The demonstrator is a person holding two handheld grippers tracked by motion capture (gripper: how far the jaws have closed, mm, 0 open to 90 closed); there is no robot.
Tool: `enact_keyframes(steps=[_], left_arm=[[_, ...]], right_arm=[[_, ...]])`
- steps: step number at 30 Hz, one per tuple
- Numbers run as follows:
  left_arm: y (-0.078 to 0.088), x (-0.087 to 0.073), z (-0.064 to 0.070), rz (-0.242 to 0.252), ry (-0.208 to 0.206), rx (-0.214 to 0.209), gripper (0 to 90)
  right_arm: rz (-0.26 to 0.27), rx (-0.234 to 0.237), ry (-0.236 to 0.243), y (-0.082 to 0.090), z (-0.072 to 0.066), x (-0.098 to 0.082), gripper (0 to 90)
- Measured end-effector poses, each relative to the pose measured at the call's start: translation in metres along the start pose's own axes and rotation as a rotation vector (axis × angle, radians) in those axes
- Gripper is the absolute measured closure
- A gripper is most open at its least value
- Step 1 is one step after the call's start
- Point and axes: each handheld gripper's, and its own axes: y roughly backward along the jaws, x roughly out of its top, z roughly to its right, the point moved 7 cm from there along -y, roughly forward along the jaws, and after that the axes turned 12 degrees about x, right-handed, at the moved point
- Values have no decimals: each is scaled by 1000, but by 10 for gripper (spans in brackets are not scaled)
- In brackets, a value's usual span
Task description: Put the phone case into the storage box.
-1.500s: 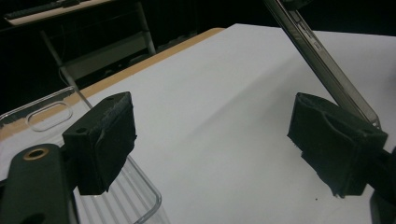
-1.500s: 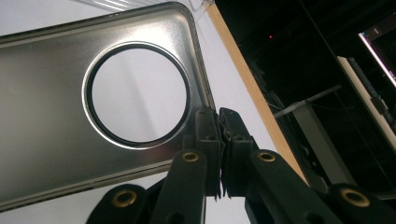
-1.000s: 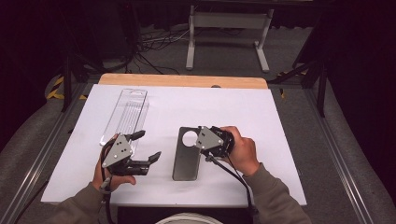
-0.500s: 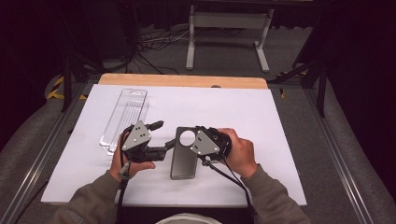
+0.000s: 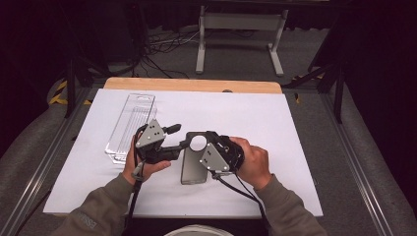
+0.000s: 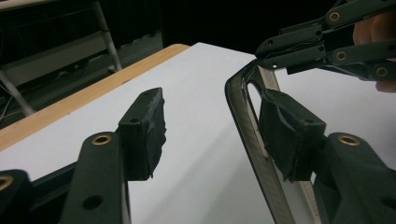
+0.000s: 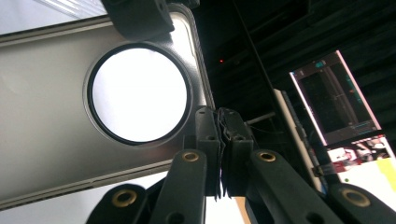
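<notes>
A grey phone case (image 5: 193,167) with a round hole (image 7: 139,92) lies on the white table sheet (image 5: 275,128), its upper end lifted slightly. My right gripper (image 5: 210,135) is shut on the case's rim beside the hole, seen as a pinch at the corner (image 6: 264,55) in the left gripper view. My left gripper (image 5: 181,136) straddles the case's upper left corner. Its jaws have just been closing and stand half apart (image 6: 215,133). The case's rim (image 6: 243,116) runs between them, close to the right pad (image 6: 285,135) and well clear of the left pad (image 6: 144,128).
A clear plastic package (image 5: 130,125) lies on the sheet left of my left hand. A wooden strip (image 5: 192,84) edges the table's far side, with a metal stand on the floor beyond. A lit screen (image 7: 341,98) glows off to the side.
My left gripper has moved right, from beside the clear package to the case's upper left corner, and its jaws have narrowed. The right gripper and the case have stayed put.
</notes>
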Motion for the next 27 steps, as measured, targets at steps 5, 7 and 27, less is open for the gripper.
enact_keyframes(steps=[5, 7, 27], left_arm=[[0, 2, 3, 0, 6, -8, 521], [-1, 2, 2, -5, 5, -10, 565], [1, 1, -5, -9, 3, -10, 813]], right_arm=[[-10, -53, 46, 4, -1, 4, 877], [-16, -71, 67, 6, -2, 6, 876], [-4, -107, 97, 0, -6, 13, 864]])
